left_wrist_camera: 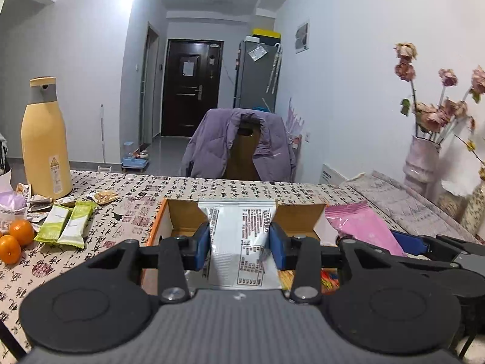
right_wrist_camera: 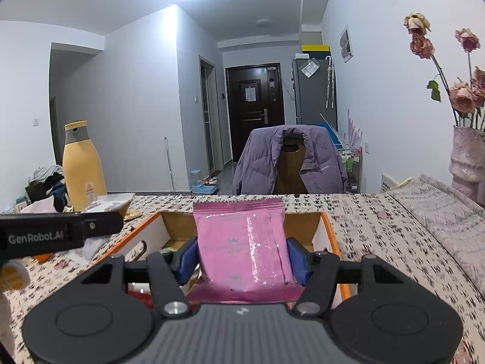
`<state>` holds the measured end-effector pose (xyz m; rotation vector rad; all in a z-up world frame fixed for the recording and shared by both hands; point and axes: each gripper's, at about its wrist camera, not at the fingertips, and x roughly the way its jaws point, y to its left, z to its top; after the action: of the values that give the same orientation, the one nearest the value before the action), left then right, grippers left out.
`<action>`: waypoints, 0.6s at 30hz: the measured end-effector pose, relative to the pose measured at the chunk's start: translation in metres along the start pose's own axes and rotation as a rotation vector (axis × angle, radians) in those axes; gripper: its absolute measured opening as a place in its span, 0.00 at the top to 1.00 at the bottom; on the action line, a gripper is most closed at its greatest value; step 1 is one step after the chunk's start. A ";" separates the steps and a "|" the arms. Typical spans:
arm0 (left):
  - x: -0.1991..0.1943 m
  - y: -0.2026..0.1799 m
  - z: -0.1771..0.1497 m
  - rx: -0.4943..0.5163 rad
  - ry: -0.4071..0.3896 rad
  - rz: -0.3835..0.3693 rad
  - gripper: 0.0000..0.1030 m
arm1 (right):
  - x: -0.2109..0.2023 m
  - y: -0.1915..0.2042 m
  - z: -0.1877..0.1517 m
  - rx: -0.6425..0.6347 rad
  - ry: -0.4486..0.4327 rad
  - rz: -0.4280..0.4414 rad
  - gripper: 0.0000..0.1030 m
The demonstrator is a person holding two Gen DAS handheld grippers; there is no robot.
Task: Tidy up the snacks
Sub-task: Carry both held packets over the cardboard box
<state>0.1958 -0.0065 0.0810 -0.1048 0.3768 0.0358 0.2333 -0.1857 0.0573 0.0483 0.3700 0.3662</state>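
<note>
My left gripper is shut on a white snack packet with dark print and holds it over an open cardboard box with orange edges. My right gripper is shut on a pink snack packet and holds it over the same box. The pink packet and the right gripper also show at the right in the left wrist view. The left gripper's side shows at the left in the right wrist view. Red snacks lie inside the box.
Two green bars, small packets, two oranges and a tall yellow bottle stand on the patterned table at left. A vase of dried flowers stands at right. A chair with a purple jacket is behind the table.
</note>
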 end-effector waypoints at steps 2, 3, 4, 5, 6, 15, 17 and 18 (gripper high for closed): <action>0.013 0.004 0.005 -0.010 0.009 0.011 0.60 | 0.011 0.000 0.006 -0.001 0.000 0.000 0.41; 0.018 0.006 0.006 -0.015 0.014 0.015 0.60 | 0.018 -0.001 0.010 0.001 0.003 0.000 0.41; 0.025 0.007 0.008 -0.020 0.021 0.021 0.60 | 0.023 -0.002 0.012 0.002 0.006 0.000 0.41; 0.031 0.008 0.010 -0.024 0.027 0.029 0.60 | 0.030 -0.003 0.014 0.003 0.012 0.000 0.41; 0.038 0.010 0.012 -0.029 0.036 0.036 0.60 | 0.037 -0.004 0.015 0.003 0.019 -0.001 0.41; 0.094 0.015 0.021 -0.050 0.096 0.097 0.60 | 0.093 -0.014 0.011 0.006 0.099 0.000 0.41; 0.106 0.017 0.017 -0.047 0.115 0.112 0.60 | 0.103 -0.014 0.007 0.004 0.111 0.000 0.41; 0.112 0.018 0.016 -0.047 0.126 0.120 0.60 | 0.109 -0.014 0.004 0.002 0.121 0.001 0.41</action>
<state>0.3047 0.0151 0.0526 -0.1306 0.5079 0.1575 0.3338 -0.1597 0.0217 0.0285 0.4897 0.3708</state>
